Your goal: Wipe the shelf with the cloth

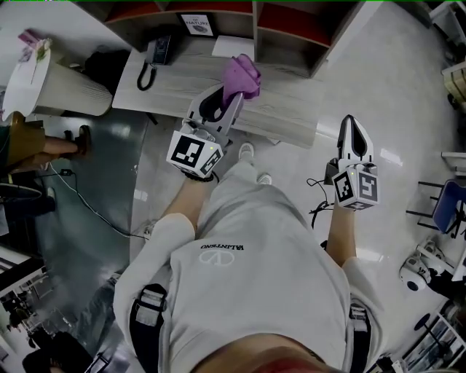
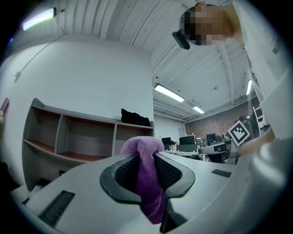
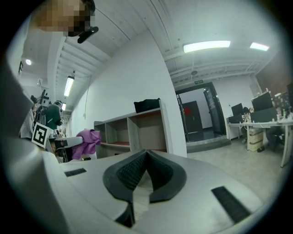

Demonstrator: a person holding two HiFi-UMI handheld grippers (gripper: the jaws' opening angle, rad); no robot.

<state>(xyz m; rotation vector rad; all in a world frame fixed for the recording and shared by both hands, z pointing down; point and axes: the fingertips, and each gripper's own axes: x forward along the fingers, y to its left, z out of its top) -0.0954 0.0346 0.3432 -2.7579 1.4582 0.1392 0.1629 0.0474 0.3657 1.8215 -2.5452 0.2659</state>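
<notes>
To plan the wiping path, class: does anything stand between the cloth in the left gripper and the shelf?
Nothing visible does. The cloth, clamped in the left gripper, faces the open shelf; the phone lies off to its left.

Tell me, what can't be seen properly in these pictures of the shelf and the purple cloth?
- The shelf: in the head view, the picture's top edge cuts off most of its compartments.
- The black item on top of the shelf: in the left gripper view, it is too small and dark to identify.
- The cloth: in the left gripper view, its lower end is hidden behind the left gripper clamping it.
</notes>
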